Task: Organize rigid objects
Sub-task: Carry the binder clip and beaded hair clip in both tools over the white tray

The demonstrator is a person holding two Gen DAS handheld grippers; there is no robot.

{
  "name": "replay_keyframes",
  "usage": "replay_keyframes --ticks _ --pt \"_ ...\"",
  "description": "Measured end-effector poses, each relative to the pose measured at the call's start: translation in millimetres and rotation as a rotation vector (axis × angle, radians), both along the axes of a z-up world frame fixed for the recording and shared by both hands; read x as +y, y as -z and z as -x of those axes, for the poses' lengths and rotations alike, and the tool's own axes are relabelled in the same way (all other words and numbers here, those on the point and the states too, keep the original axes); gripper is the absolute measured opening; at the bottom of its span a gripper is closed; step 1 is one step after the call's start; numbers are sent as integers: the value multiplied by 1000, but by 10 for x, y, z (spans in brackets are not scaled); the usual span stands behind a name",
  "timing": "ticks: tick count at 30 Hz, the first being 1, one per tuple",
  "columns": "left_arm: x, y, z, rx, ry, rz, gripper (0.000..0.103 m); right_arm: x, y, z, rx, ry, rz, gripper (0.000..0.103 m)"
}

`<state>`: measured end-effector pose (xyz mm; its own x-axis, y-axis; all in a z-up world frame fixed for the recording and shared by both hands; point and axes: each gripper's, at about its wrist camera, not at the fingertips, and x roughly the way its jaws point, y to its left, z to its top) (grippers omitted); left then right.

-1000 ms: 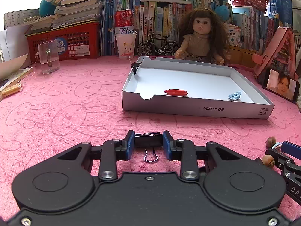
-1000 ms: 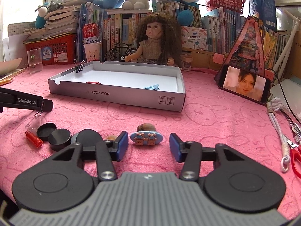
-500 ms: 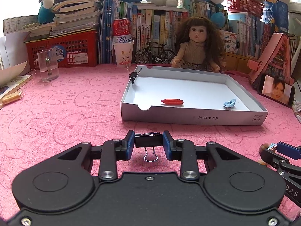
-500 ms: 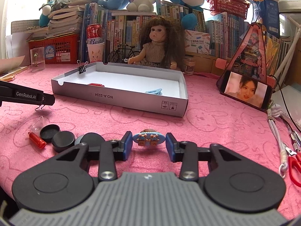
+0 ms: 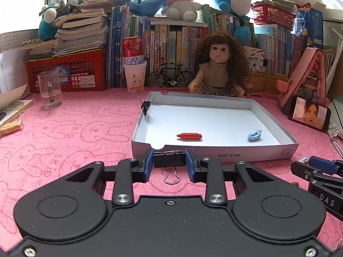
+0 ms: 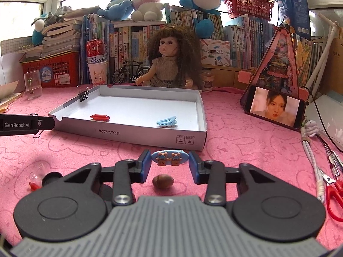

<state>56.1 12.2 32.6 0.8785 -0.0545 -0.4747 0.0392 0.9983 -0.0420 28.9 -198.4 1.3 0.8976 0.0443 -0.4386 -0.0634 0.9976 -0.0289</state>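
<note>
My left gripper (image 5: 169, 162) is shut on a black binder clip (image 5: 169, 159), whose wire handle hangs down above the pink cloth, just in front of the white box (image 5: 214, 154). My right gripper (image 6: 169, 159) is shut on a blue oval hair clip with two little bears (image 6: 169, 156), held off the cloth before the box's front wall (image 6: 128, 131). Inside the box lie a red capsule-shaped piece (image 5: 189, 136) and a light blue hair clip (image 5: 254, 135). Another black binder clip (image 5: 146, 105) grips the box's left wall. A brown nut (image 6: 163, 181) lies under the right gripper.
Black round caps (image 6: 50, 176) and a small red piece (image 6: 33, 186) lie at the right view's lower left. Red scissors (image 6: 334, 197) and cables lie at the right. A phone (image 6: 275, 108), a doll (image 5: 218, 68), a glass mug (image 5: 50, 90) and books ring the table's back.
Both grippers have risen. The right jaws closed on the bear hair clip and lifted it off the cloth, uncovering the nut. The left keeps its binder clip.
</note>
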Motion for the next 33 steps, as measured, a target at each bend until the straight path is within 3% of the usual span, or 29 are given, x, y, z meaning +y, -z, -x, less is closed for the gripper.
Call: replay_keyframes --ticks 17,23,33 --pt "38 -259 -708 71 52 86 30 -53 -287 -598 12 14 -55 43" --pt "48 -265 -1028 121 54 99 30 -51 -312 -921 84 5 -84 43" --pt "101 -11 -1375 229 25 84 30 -138 -207 -1307 225 13 -138 43"
